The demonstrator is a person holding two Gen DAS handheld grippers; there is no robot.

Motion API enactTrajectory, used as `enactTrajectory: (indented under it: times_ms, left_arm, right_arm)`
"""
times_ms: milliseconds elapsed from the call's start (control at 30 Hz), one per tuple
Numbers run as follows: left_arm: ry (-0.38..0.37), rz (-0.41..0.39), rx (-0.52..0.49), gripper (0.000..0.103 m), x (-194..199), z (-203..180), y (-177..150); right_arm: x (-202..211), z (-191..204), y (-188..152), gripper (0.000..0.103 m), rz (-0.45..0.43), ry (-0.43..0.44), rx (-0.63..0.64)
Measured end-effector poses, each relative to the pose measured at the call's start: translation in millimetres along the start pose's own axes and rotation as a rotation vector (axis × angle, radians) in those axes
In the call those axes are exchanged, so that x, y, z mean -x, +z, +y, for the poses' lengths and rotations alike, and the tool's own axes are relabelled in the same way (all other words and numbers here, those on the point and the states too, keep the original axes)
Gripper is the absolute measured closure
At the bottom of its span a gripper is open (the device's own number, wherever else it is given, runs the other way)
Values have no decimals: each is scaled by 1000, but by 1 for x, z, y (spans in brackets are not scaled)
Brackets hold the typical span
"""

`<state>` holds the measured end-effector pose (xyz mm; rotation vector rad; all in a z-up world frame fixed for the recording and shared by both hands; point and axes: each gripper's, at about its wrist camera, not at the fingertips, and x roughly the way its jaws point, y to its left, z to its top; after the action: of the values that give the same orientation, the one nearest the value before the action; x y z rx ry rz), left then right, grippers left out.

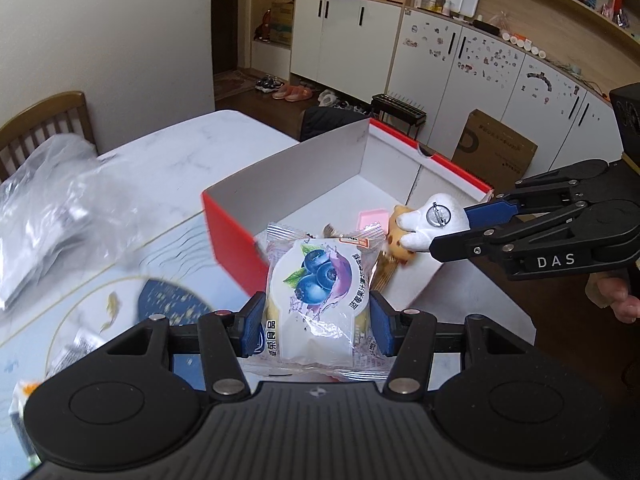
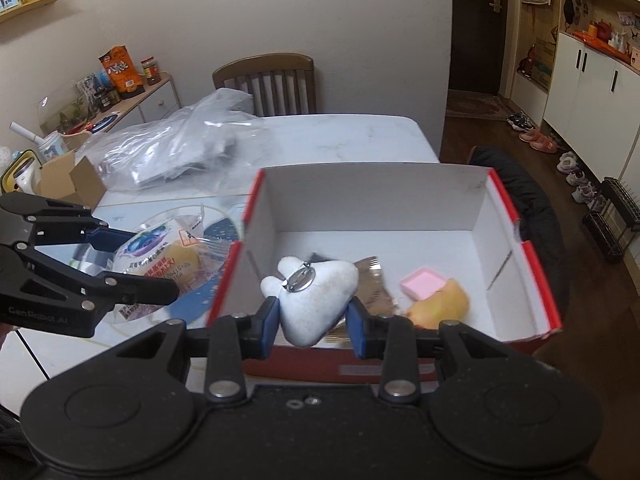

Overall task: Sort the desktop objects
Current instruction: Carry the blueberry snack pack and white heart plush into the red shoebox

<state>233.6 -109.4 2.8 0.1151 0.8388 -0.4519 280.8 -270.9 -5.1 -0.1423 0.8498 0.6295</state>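
My left gripper (image 1: 316, 322) is shut on a wrapped blueberry cake (image 1: 318, 288), held above the near corner of a red box with a white inside (image 1: 228, 216). My right gripper (image 2: 313, 322) is shut on a white plush brooch with a metal pin (image 2: 316, 300), held over the box's near edge (image 2: 538, 276). In the left wrist view the right gripper (image 1: 448, 230) holds the plush (image 1: 428, 222) over the box. In the right wrist view the left gripper (image 2: 132, 264) holds the cake (image 2: 168, 256) left of the box. Inside the box lie a pink square (image 2: 424, 282), a yellow toy (image 2: 444, 304) and a brown wrapper (image 2: 370, 280).
A crumpled clear plastic bag (image 2: 180, 144) lies on the white table beyond the box. A round mat with a dark blue centre (image 1: 168, 300) lies left of the box. A wooden chair (image 2: 266, 80) stands at the far edge. A small open cardboard box (image 2: 68, 180) sits at the left.
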Motion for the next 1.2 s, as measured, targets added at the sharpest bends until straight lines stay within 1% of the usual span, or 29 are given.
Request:
enactTrajectory:
  times_ms: [267, 567, 867, 1200]
  left_arm:
    - [33, 24, -36, 50, -39, -15, 28]
    - [60, 59, -68, 50, -79, -23, 51]
    - [101, 131, -102, 50, -123, -23, 65]
    - [112, 200, -115, 50, -155, -21, 72]
  right_arm:
    - [-13, -41, 9, 68, 12, -15, -15]
    - [-45, -76, 16, 68, 54, -38, -22]
    - [-81, -90, 31, 68, 107, -51, 10]
    - [-115, -95, 47, 68, 162, -67, 43]
